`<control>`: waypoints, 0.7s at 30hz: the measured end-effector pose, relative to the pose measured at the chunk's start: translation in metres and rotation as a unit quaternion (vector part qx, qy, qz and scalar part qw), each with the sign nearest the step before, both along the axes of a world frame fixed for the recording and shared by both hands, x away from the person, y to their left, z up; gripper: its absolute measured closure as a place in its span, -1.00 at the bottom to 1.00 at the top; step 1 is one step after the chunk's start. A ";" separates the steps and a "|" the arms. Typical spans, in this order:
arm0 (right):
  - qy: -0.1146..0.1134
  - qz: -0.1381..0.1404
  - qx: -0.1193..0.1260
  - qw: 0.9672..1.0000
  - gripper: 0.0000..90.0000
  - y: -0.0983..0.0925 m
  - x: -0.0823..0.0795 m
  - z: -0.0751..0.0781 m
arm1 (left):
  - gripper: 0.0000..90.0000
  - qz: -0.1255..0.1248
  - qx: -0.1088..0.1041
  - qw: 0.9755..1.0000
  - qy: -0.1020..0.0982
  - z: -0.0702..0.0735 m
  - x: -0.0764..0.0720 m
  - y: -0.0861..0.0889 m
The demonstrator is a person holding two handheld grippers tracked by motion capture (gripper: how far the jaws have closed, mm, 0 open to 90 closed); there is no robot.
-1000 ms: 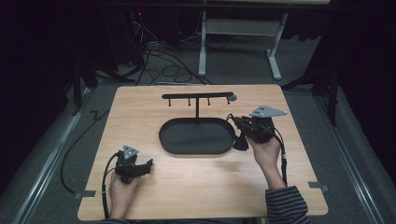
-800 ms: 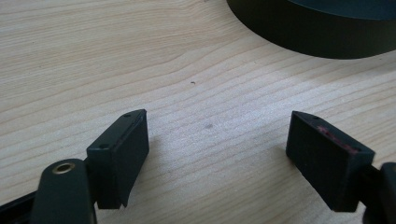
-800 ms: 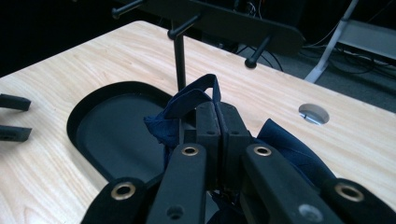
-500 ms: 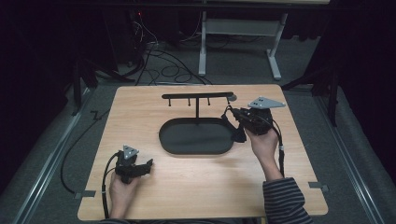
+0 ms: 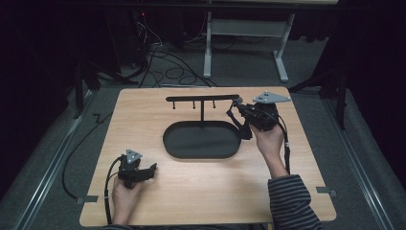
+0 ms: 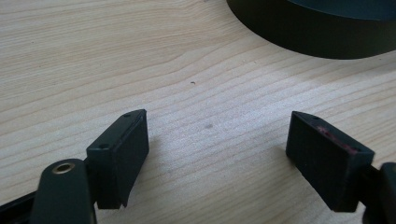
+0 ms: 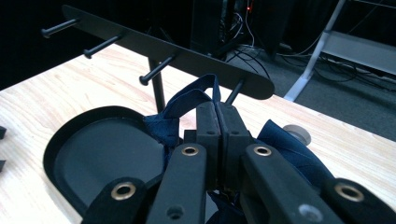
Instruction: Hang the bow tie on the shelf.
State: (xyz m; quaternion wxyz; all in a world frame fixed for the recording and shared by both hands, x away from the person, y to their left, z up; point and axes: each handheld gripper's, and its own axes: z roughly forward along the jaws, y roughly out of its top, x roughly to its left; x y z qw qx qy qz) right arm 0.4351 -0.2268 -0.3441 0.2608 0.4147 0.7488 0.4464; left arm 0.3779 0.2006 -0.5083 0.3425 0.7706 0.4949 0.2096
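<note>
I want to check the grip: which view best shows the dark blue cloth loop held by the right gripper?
The right gripper view: the dark blue cloth loop rises from the shut right gripper, close to a rack peg. The high view shows it only as a small dark shape.

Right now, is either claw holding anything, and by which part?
The right claw is shut on a dark blue cloth item, pinching the base of its strap loop, near the rack's end peg. The left claw is open, holding nothing.

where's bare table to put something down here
Bare wood lies left of the oval tray up to the table edge, and along the near edge between both hands. It is crowded at the rack, where the right tongs hold blue cloth.
</note>
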 end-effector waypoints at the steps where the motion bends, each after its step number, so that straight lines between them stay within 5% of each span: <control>1: 0.000 0.000 0.000 1.000 1.00 0.000 0.000 0.000 | -0.52 0.000 0.000 1.000 0.000 0.000 0.000 0.000; 21: 0.010 -0.027 -0.005 1.000 1.00 0.004 0.025 -0.006 | -0.52 0.000 0.000 1.000 0.000 0.000 0.000 0.000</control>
